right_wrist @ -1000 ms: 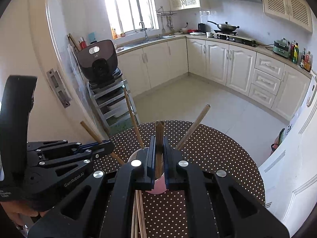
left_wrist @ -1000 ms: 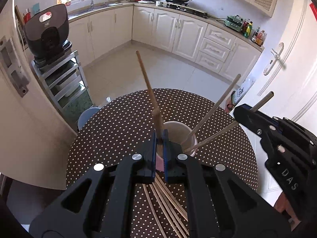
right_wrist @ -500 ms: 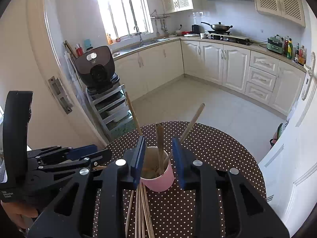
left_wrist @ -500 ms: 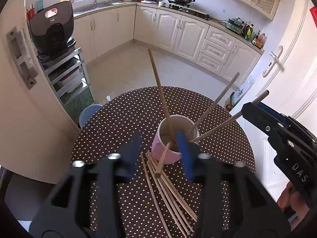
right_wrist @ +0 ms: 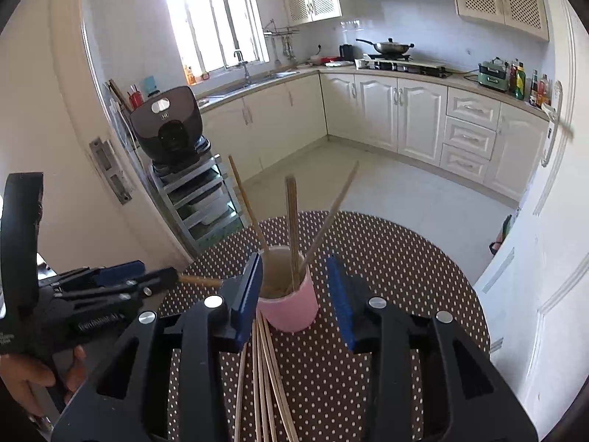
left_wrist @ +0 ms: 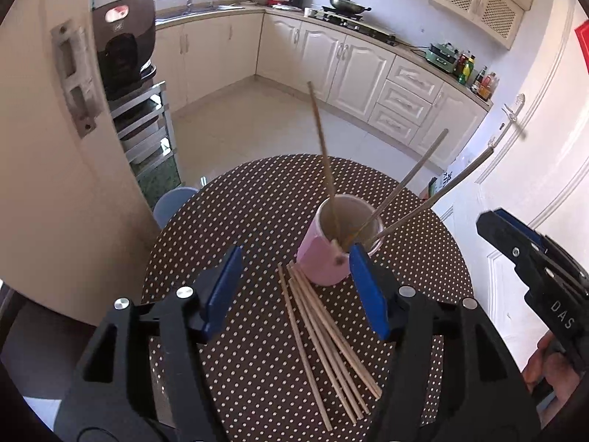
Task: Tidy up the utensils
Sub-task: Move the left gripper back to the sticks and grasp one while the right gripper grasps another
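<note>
Left hand-held gripper [left_wrist: 294, 287]: jaws have just been opening and stand wide, blue pads apart, nothing pressed between them. Right hand-held gripper [right_wrist: 294, 294]: jaws have likewise just been opening, narrower than the left, nothing gripped; the cup shows in the gap, beyond the fingertips.

Nearest on the round brown desk with white polka dots [left_wrist: 228, 221]: a loose bundle of thin wooden chopsticks [left_wrist: 324, 342] lying flat, far ends just beside the cup's base, possibly touching; the view does not settle it.

Behind the bundle: pink cylindrical cup [left_wrist: 325, 258], upright. Several long wooden chopsticks [left_wrist: 322, 147] stand in it, leaning outward in different directions.

Beyond the desk: pale tiled kitchen floor [left_wrist: 257, 125], then cream cabinets [left_wrist: 324, 59].
</note>
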Motion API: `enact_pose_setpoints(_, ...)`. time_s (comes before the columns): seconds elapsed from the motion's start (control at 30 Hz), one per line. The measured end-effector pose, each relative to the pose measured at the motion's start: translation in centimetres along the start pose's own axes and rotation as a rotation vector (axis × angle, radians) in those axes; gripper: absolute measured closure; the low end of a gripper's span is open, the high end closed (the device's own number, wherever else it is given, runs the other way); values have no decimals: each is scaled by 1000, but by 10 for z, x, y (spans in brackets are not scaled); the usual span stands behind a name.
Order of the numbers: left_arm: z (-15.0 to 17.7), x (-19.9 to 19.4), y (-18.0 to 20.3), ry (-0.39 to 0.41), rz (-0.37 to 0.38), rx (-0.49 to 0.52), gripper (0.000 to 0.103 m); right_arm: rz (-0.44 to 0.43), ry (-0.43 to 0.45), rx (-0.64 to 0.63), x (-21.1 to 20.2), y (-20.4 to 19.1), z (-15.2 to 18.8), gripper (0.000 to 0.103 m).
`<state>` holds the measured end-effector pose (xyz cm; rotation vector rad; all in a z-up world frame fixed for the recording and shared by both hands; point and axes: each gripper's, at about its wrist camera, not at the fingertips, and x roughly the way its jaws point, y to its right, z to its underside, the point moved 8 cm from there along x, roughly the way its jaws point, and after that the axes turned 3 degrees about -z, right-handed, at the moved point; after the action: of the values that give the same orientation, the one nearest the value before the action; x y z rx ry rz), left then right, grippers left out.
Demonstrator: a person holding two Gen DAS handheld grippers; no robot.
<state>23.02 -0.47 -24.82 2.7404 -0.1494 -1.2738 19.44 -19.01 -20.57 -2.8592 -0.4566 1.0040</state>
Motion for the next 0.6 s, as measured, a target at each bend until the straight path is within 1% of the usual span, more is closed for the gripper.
enact_pose_setpoints(0.13,16,5,-15,-33,-13,-22,43,12,-41,7,4,1,19,68)
enact_pose_setpoints(0.33,40,18,-27,-77,-1,-52,43,12,-125,3,21,0,50,68)
enact_pose_setpoints(0.53,67,48,-21,-174,12,-30,43,-3,-241,-5,51,0,85,68)
enact_pose_setpoints(0.6,78,63,-18,-220,12,-21,43,-13,-276,-9,61,0,94,68)
